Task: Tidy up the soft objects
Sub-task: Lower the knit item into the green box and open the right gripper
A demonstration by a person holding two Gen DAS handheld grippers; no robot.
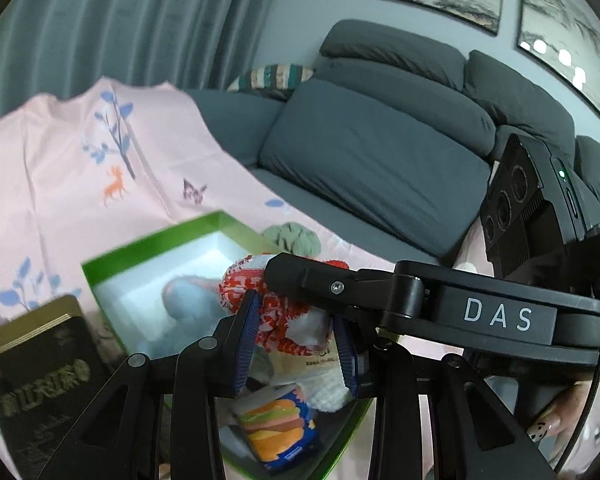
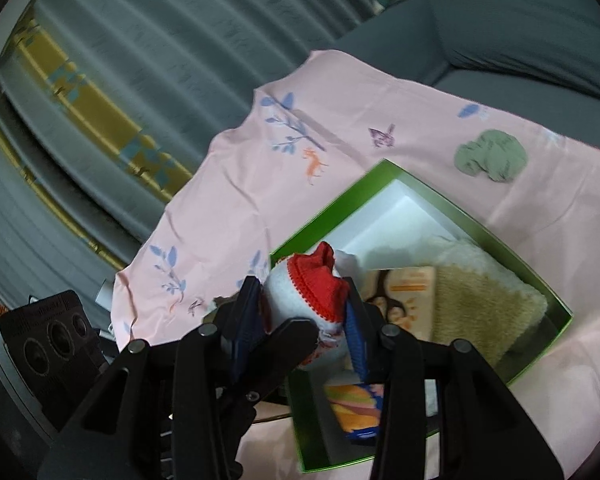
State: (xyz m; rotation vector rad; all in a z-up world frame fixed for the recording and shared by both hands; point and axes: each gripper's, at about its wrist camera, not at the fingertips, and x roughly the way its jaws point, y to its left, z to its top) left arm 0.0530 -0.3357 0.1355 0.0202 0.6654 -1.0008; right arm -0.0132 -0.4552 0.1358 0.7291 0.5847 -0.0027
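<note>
Flanking the green box [image 2: 320, 224], a green scrunchie [image 2: 490, 155] and dark tin [image 1: 40, 376] lie apart.

The far half of the green box [image 2: 384, 168] lay bare, open from above. Its near half was crowded by a beige fluffy cloth [image 2: 488, 304] and a burger-print packet [image 2: 356, 404]. A dark tin [image 1: 40, 376] stood just left.

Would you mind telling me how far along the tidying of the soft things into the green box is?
Done: the green-rimmed cardboard box already holds a cream fluffy cloth, a burger-print item and a pale blue soft item. In hand: both the left gripper and right gripper are shut on the red-and-white knitted sock, above the box. Left: the sage-green bundle lies on the pink sheet.
</note>
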